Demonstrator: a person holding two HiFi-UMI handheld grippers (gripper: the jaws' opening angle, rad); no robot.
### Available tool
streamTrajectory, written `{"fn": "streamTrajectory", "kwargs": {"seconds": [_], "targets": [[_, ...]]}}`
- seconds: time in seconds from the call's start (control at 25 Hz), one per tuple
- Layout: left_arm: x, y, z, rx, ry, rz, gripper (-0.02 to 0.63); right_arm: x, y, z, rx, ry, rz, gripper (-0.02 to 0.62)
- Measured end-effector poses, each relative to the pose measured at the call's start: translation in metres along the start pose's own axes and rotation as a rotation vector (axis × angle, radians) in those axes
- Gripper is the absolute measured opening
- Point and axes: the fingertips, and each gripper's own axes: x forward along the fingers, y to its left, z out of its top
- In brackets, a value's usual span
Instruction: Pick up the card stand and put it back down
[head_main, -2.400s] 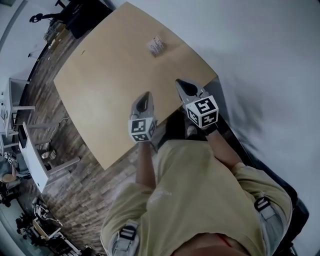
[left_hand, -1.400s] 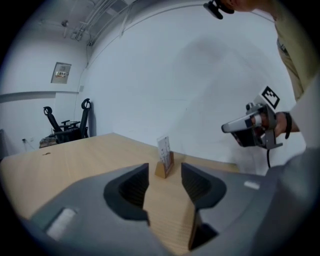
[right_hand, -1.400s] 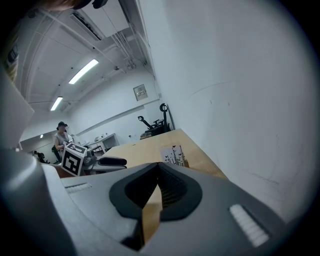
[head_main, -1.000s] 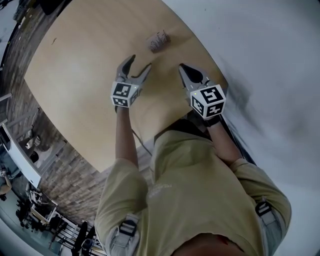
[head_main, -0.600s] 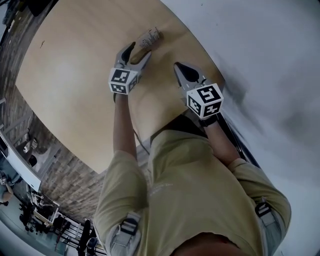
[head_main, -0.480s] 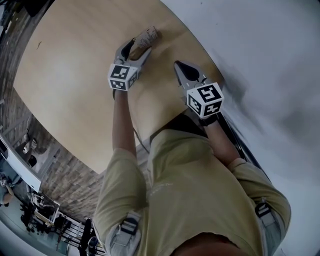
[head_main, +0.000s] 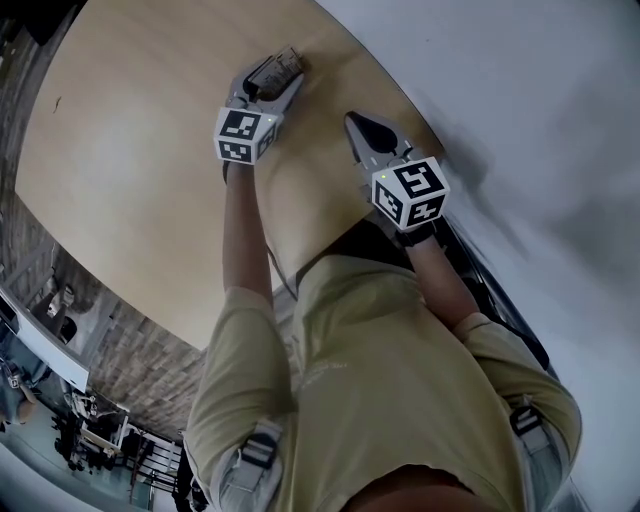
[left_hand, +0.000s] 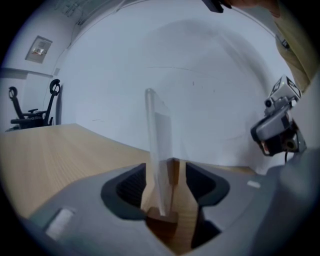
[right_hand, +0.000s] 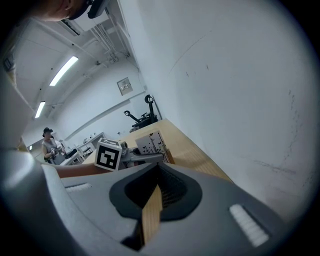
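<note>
The left gripper (head_main: 270, 82) has reached the card stand (head_main: 286, 62), with its jaws closing around it but not yet clamping, so pick-up appears imminent; the right gripper (head_main: 356, 121) rests pressed together and empty.

This looks like a lab or workshop room. A pale wooden counter (head_main: 130, 190) stands against a bare white wall (head_main: 520, 90). Office chairs (left_hand: 22, 109) sit past the counter's far end, with strip lights (right_hand: 63, 70) and exposed ceiling pipes (right_hand: 106, 34) above it. Racks crowded with gear (head_main: 92, 430) stand off its left side on a plank floor (head_main: 140, 355).
</note>
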Motion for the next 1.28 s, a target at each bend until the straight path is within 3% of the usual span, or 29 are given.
{"fn": "streamTrajectory", "kwargs": {"seconds": [0.2,0.48,0.8,1.28], "targets": [[0.003,0.009,-0.002,0.003,0.008,0.006,0.210,0.002,0.007,-0.002,0.004,0.001,-0.006,0.005],[0.001,0.001,0.000,0.033,0.046,-0.029,0.044,-0.007,0.010,-0.008,0.027,-0.007,-0.001,0.005],[-0.020,-0.035,0.015,0.050,0.078,-0.052,0.035,-0.038,0.025,0.007,0.016,-0.071,0.010,0.005],[-0.098,-0.112,0.105,0.078,0.021,0.052,0.035,-0.109,0.060,0.050,-0.025,-0.228,0.026,0.005]]}}
